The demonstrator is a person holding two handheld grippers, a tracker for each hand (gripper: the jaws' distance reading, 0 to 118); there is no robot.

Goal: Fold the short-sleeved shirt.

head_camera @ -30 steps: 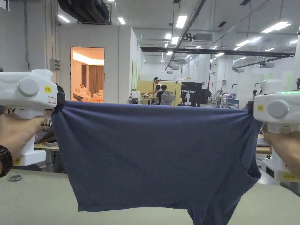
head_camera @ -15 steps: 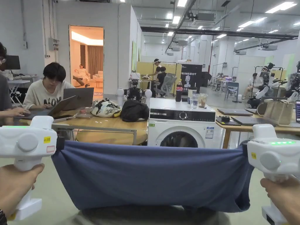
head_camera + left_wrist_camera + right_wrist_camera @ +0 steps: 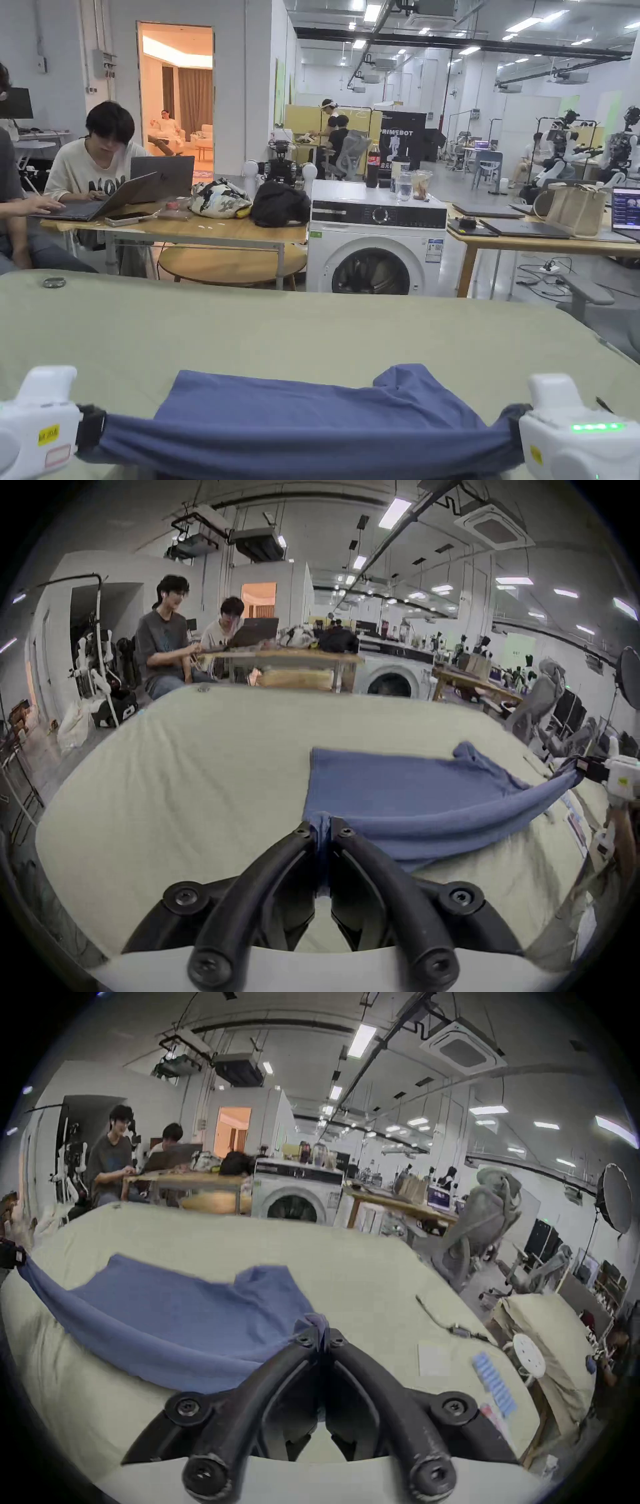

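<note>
A: Shirt (image 3: 300,419) corners are pinched, one in each hand-held gripper, left (image 3: 322,828) and right (image 3: 320,1338), jaws clamped together on bunched blue cloth.

B: Why stretched like that?

A: I'd guess to keep the near edge taut while the rest lies flat on the pale green surface (image 3: 250,325).

B: Anything beyond?

A: From head height, a washing machine (image 3: 375,244); the gripper views add the jaws' bite.

The blue short-sleeved shirt (image 3: 300,419) lies along the near edge of the pale green surface (image 3: 250,325), stretched between the left gripper (image 3: 87,428) and right gripper (image 3: 515,431) (one sleeve bunched upward).
</note>
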